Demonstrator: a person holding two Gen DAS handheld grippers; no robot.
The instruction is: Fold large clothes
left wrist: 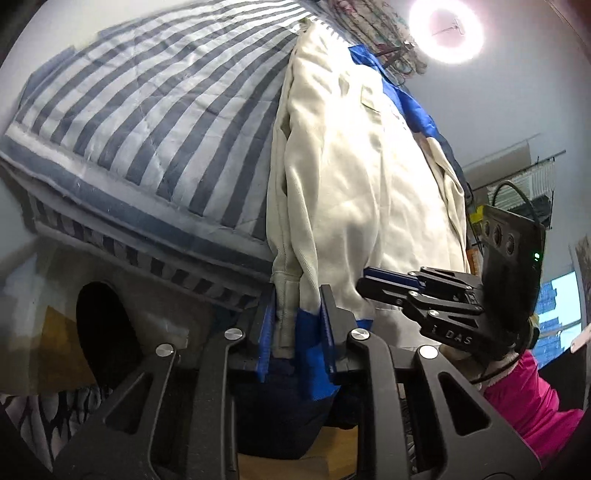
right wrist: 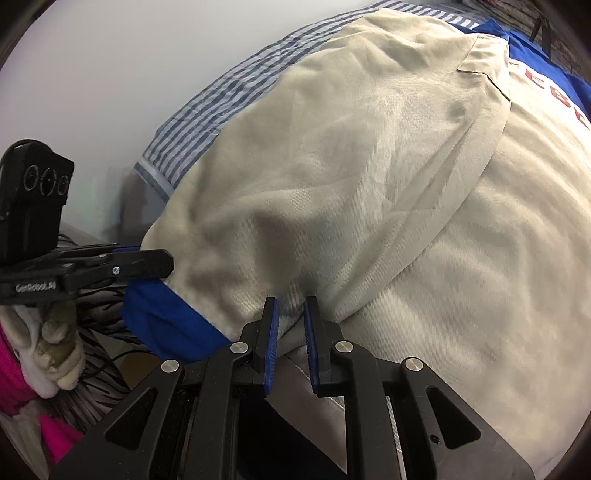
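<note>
Cream-and-blue jacket (left wrist: 354, 177) lies on a striped quilt (left wrist: 147, 110) over the bed, near edge. Left gripper (left wrist: 297, 332) clamps its hem; right gripper (right wrist: 289, 332) pinches a cream fold. Ring light (left wrist: 446, 29) far right, window (left wrist: 557, 314) right.

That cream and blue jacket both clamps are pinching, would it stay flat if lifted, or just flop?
Probably flop: the jacket already bunches into creases between the right gripper fingers. It looks light, since the left gripper holds its blue-trimmed edge by a thin pinch. The smooth weave might slip from a loose grip.
</note>
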